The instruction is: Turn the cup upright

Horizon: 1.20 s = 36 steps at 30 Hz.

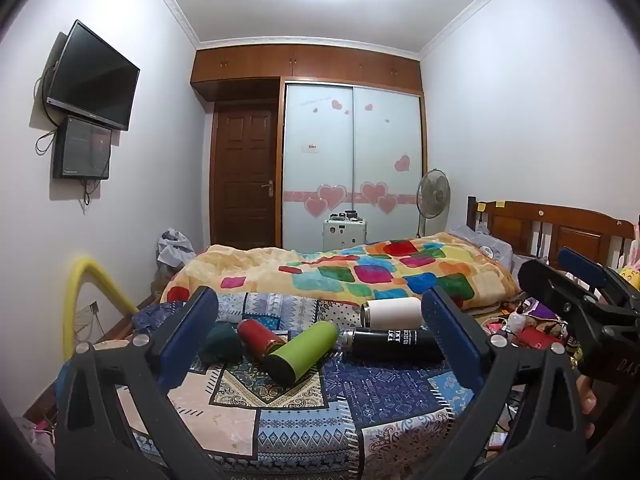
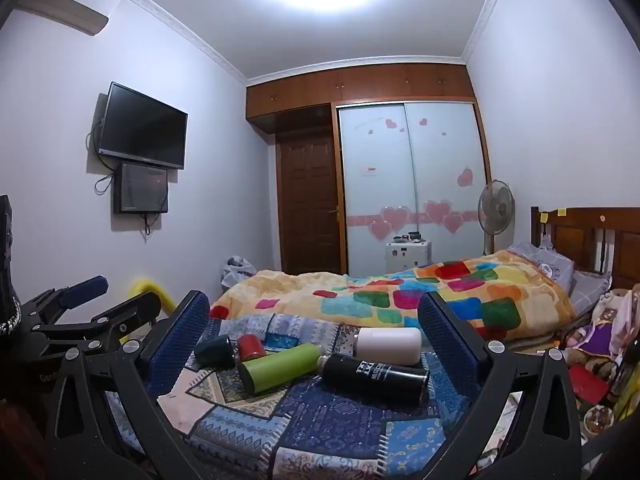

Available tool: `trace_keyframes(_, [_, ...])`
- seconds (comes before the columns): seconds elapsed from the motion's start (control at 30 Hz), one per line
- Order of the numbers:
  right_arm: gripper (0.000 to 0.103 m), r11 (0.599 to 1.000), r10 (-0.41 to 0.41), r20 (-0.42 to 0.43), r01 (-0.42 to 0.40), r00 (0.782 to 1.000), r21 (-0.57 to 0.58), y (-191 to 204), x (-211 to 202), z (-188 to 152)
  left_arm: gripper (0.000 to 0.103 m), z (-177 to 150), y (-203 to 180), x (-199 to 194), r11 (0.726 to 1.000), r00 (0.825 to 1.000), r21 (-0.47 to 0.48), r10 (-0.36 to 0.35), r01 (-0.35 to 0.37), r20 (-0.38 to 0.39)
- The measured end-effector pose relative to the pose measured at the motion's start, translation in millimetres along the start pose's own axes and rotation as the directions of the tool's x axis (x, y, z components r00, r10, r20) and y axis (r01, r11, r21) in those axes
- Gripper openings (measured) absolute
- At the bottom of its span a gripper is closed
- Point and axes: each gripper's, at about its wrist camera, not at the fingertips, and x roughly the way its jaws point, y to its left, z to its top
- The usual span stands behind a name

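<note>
Several cups lie on their sides on the patchwork blanket: a green one, a red one, a dark teal one, a black one with white lettering and a white one. They also show in the right wrist view: green cup, red cup, teal cup, black cup, white cup. My left gripper is open and empty, short of the cups. My right gripper is open and empty, also short of them.
A bed with a colourful quilt lies behind the cups. Clutter and toys sit at the right. A yellow foam tube stands at the left by the wall. A wardrobe and a door are at the far end.
</note>
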Motion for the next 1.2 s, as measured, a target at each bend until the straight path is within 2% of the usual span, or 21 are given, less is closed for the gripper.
trace_keyframes(0.03, [0.103,1.0,-0.002,0.001,0.002,1.0,0.0,-0.2,-0.5,0.1,0.103,0.6,1.1,3.5,1.0,1.0,-0.012,-0.002,0.002,-0.029])
trace_keyframes(0.13, [0.103,1.0,-0.008,0.006,0.008,1.0,0.001,-0.9,-1.5,0.3,0.103,5.4,3.1,8.3,1.0,0.999,-0.017,-0.01,0.009,-0.034])
trace_keyframes(0.17, [0.103,1.0,-0.002,0.004,0.002,1.0,-0.001,-0.9,-2.0,0.6,0.103,4.1,-0.8,3.1,1.0,1.0,-0.002,-0.014,0.014,-0.014])
trace_keyframes(0.37, [0.103,1.0,0.001,0.008,-0.001,1.0,0.006,3.1,-1.7,1.2,0.103,12.1,4.1,-9.3,1.0,1.0,-0.016,-0.018,0.017,-0.014])
trace_keyframes(1.2, [0.103,1.0,-0.002,0.032,0.002,0.999,0.01,-0.3,-13.4,0.9,0.103,6.0,5.9,-8.8,1.0,1.0,-0.027,-0.013,0.013,-0.01])
